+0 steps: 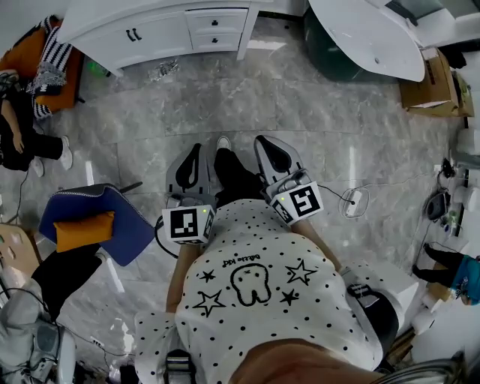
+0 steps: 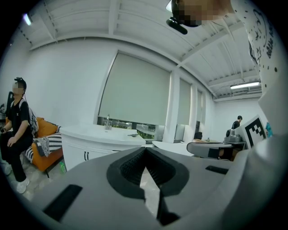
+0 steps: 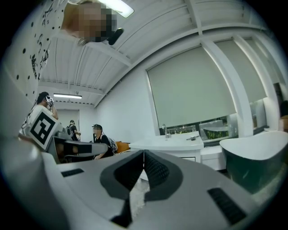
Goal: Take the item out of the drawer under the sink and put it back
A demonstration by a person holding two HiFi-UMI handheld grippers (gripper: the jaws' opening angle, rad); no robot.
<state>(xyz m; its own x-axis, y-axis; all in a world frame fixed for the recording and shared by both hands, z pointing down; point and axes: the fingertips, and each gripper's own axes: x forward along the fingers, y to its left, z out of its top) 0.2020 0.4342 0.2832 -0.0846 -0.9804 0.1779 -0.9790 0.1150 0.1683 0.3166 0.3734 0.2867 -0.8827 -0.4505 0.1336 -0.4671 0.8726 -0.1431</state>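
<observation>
We hold the left gripper and the right gripper pressed together and empty, well apart from the vanity cabinet ahead and to our left, whose shut drawers at its right end hide the item; the left gripper looks marginally nearer.

Two tongs, perhaps two drawers

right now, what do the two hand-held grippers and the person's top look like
The left hand-held gripper and right hand-held gripper are light grey moulded shells with black ribbed pads inside the jaws. Each bears a white cube with black square markers, left and right. The shirt is white with black dots, stars and a tooth drawing.
</observation>
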